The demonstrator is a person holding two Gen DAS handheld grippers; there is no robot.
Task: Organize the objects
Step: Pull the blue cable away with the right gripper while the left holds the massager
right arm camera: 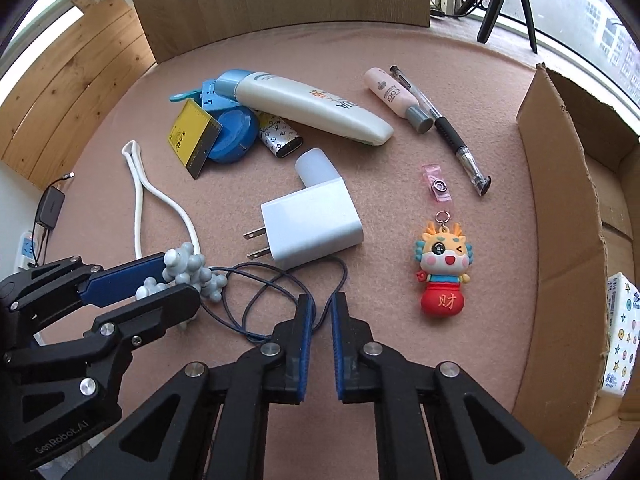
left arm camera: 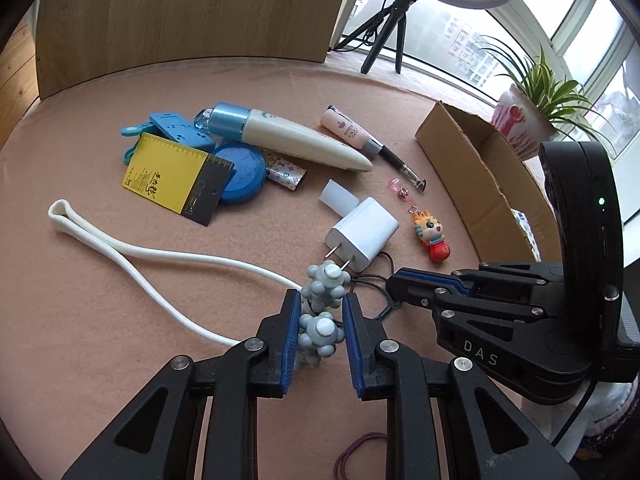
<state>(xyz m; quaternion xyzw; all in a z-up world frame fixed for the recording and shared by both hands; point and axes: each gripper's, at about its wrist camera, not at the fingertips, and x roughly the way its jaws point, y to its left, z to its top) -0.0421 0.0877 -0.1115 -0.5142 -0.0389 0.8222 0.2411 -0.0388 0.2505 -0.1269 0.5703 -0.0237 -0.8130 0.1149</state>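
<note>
A grey knobbly charm (left arm camera: 322, 280) (right arm camera: 188, 268) sits between the blue pads of my left gripper (left arm camera: 322, 296) (right arm camera: 178, 278), which is shut on it just above the pink mat. A thin dark cord (left arm camera: 372, 278) (right arm camera: 244, 314) runs from the charm in loops over the mat. My right gripper (right arm camera: 321, 298) (left arm camera: 390, 280) is just right of the left one, pointing down at the mat. It is shut on a strand of that cord.
A white plug charger (right arm camera: 312, 224) lies just beyond both grippers, with a dragon keychain (right arm camera: 442, 276) to its right. An open cardboard box (right arm camera: 560, 200) stands at the right. A white cable (left arm camera: 160, 256), a cream tube (right arm camera: 312, 108), a pen and blue items lie farther back.
</note>
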